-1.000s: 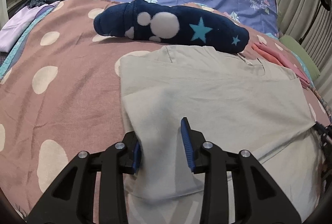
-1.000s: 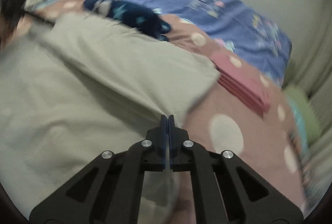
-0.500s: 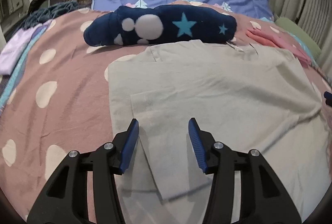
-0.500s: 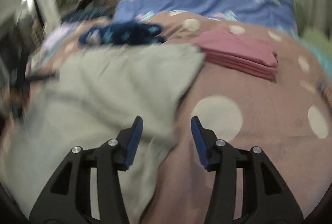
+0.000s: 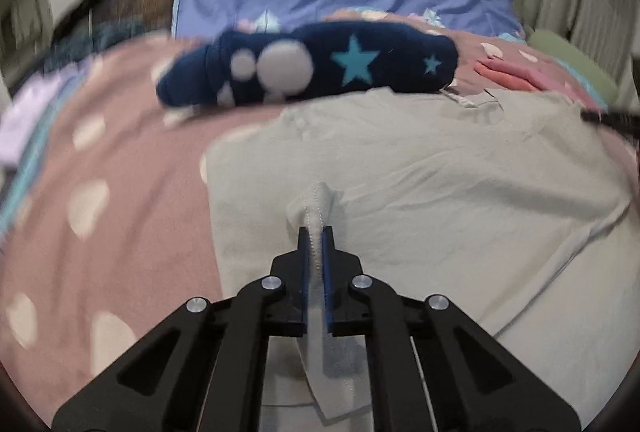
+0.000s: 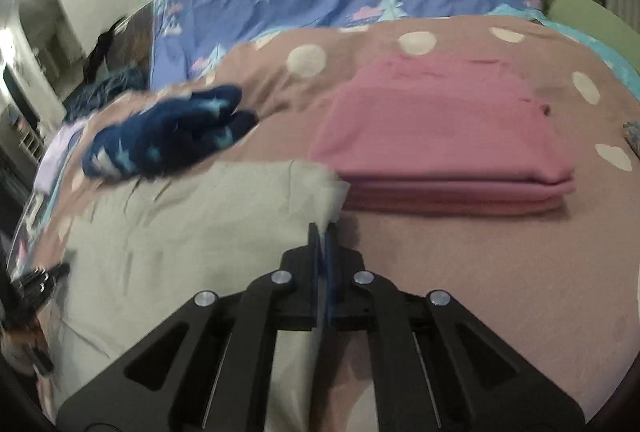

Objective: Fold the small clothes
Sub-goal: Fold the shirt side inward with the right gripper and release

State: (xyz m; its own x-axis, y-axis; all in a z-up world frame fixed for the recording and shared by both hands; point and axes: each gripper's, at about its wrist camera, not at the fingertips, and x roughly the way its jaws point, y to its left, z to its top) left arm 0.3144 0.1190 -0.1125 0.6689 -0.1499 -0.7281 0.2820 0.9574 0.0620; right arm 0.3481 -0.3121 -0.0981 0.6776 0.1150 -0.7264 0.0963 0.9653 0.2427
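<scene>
- Left wrist view: the left gripper (image 5: 316, 232) is closed on a stitched hem fold of the pale grey-green shirt (image 5: 420, 172), which lies spread on the pink spotted bedspread (image 5: 100, 172). A navy star-patterned garment (image 5: 312, 66) lies at the shirt's far edge.
- Right wrist view: the right gripper (image 6: 322, 232) is clamped on the shirt's edge (image 6: 200, 224), just beside a folded pink stack (image 6: 440, 140); the navy garment (image 6: 168, 132) lies beyond.

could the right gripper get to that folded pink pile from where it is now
Probably not yet: the right gripper is shut on the grey shirt. The pink pile lies just ahead with nothing between.
</scene>
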